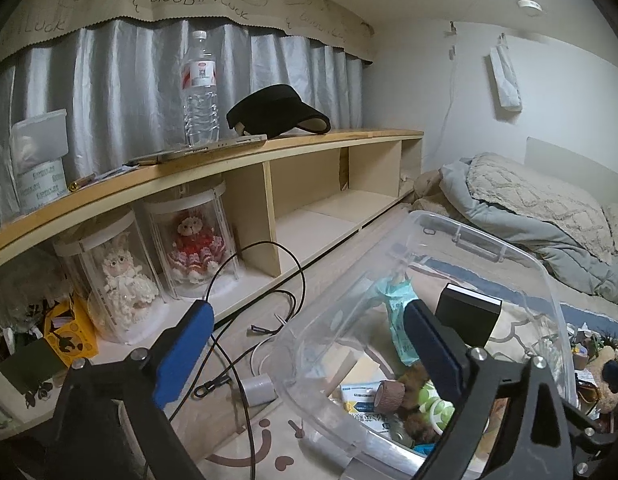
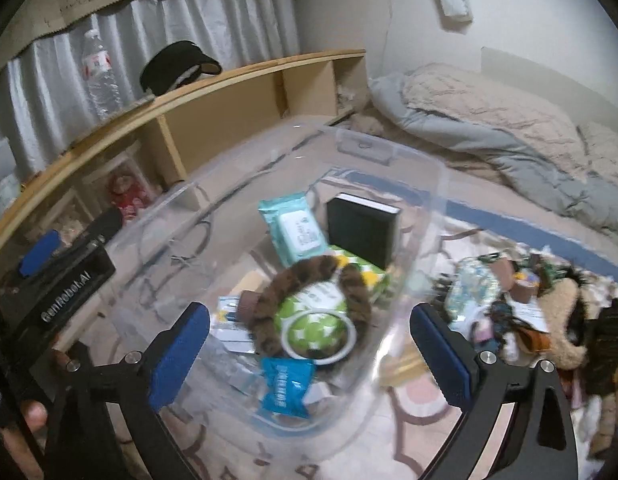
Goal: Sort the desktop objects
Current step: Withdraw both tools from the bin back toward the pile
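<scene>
A clear plastic bin stands on the mat. In it lie a teal wipes pack, a black book, a green wipes pack with a white ring lid, a brown furry band, a blue packet and a brown tape roll. My left gripper is open and empty, astride the bin's left wall. My right gripper is open and empty above the bin's near end.
A grey tape roll and black cables lie left of the bin. A pile of toys and clutter lies to its right. A wooden shelf holds a water bottle, a black visor and doll jars. Bedding lies behind.
</scene>
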The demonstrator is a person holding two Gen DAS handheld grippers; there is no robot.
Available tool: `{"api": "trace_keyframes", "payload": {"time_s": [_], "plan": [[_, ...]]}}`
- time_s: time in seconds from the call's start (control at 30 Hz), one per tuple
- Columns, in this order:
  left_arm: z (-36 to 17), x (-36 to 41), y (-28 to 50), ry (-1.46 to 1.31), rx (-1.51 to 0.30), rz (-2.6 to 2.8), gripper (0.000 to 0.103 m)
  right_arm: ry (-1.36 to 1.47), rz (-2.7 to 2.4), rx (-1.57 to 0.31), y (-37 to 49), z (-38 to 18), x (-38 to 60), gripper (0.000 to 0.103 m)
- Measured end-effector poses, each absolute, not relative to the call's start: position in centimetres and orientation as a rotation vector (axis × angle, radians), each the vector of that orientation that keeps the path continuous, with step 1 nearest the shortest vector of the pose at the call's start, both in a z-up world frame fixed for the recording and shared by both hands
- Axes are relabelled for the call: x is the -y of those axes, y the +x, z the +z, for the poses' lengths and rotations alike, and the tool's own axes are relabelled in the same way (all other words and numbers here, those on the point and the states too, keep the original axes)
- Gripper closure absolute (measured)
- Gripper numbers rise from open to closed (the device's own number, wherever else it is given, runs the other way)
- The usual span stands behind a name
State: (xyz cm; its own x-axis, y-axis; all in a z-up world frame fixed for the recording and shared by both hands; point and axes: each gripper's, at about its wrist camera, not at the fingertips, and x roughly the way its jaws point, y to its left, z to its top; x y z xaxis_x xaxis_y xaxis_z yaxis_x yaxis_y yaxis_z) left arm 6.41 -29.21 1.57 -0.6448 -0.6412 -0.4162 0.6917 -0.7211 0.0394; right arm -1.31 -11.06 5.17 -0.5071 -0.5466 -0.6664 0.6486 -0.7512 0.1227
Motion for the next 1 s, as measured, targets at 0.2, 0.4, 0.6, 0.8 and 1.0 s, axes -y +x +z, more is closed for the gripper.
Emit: {"api": "trace_keyframes", "payload": {"time_s": [0.2, 0.4, 0.6, 0.8, 1.0], "plan": [[1.7, 28.1, 5.6, 0.535, -0.122, -2.331, 0.002, 0.902, -2.306, -0.190, -1.1, 5.5, 9.0, 0.000], [1.8, 26.0, 4.4, 0.546, -0.084, -2.391, 0.002, 0.916, -2.344, -0.201, -1.3, 5.5, 6.6, 0.000], [2.1, 23.4, 3.2, 0.562, -0.079, -2.497, 0.002, 0.904, -2.414, -0.182, -1.5, 5.9, 3.2, 0.000], [2.6, 19.6, 1.9, 0.580, -0.051, -2.638, 0.002, 0.937, -2.453, -0.144, -1.8, 6.2, -0.7, 0.000], [2.9, 16.1, 0.6, 0.586, 0.013, -2.688, 0.002, 0.921, -2.497, -0.100, -1.7, 6.5, -4.8, 0.000]]}}
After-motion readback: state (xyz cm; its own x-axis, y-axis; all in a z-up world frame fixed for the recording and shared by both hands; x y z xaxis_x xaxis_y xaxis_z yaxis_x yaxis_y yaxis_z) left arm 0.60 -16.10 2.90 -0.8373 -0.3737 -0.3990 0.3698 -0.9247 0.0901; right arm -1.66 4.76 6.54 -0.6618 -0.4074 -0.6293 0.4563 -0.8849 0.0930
